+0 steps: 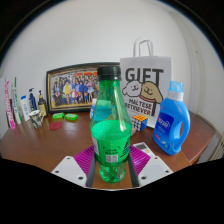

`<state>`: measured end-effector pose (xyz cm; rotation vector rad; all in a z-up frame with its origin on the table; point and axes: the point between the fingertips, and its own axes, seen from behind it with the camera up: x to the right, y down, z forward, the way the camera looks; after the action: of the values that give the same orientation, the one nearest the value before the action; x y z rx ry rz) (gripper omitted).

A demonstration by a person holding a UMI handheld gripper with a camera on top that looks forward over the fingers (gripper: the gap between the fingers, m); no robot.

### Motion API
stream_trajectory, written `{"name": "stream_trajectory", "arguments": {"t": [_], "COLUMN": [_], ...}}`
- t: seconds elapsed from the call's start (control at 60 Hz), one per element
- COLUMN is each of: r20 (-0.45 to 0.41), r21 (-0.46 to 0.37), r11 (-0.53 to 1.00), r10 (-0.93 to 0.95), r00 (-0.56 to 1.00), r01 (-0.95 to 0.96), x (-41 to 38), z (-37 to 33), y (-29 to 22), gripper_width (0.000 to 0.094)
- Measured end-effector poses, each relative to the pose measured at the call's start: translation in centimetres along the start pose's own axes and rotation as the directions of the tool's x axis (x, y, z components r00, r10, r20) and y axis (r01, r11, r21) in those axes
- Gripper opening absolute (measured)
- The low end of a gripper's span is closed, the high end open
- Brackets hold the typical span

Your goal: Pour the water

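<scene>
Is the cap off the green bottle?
No, the green bottle held between the gripper jaws has its dark cap on top of the neck.

Gripper level, pointing forward. Fingers spread either side of bottle, purple pads against its lower body, both pressing. Bottle upright in grasp.
</scene>
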<state>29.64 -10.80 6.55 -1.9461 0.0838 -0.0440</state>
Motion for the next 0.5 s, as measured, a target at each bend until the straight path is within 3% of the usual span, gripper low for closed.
{"name": "stream_trajectory", "arguments": {"t": [0.217, 0.5], "r20": [-0.024, -0.157], "r21": [0.020, 0.020], "r11": [0.999, 0.982], "r10": [-0.030, -0.182], "r00": [0.999, 0.971], "r01": [0.031, 0.188], "x": [-0.1, -1.7], "z": [0.2, 0.6], "y": [-0.3, -5.5], "gripper_width": [0.0361, 0.0356]}}
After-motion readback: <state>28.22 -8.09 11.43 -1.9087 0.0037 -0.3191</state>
